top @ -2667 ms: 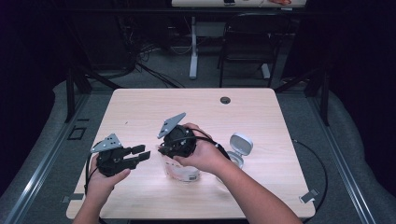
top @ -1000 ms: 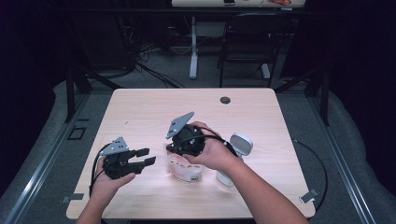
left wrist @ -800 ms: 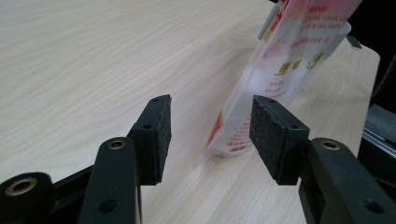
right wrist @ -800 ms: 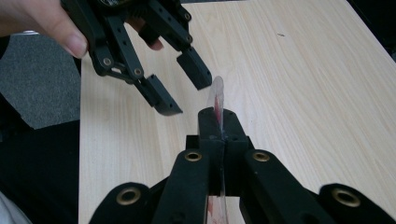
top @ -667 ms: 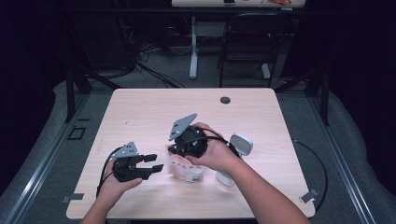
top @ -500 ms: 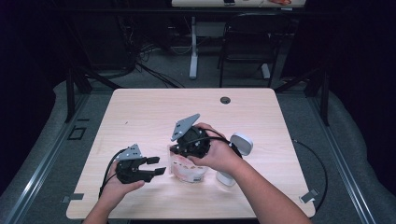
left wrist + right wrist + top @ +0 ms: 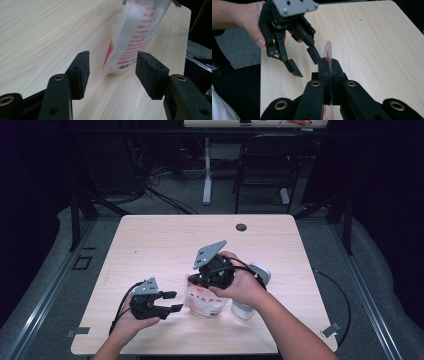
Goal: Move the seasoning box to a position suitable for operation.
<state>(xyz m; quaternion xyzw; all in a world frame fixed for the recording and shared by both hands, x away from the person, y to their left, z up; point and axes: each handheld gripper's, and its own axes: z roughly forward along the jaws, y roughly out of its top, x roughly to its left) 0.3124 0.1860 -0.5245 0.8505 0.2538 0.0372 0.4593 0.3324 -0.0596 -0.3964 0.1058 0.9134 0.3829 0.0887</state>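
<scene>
A clear plastic bag with red print stands on the wooden table, held upright by its top edge. My right gripper is shut on that edge, and the thin film sticks out past its closed jaws. My left gripper sits low at the bag's left side. It is open and its jaws have just been opening. In the left gripper view the bag's lower corner stands just ahead of the gap between the pads, which do not touch it. The left gripper also faces the right gripper view.
A white bottle stands right behind the right hand, close to the bag. A dark round grommet sits near the table's far edge. Cables trail from both grippers. A chair and desk legs stand on the floor beyond the table.
My left gripper has moved right and lower, up to the bag's left side, with its jaws spread wider. The right gripper kept its hold on the bag's top.
</scene>
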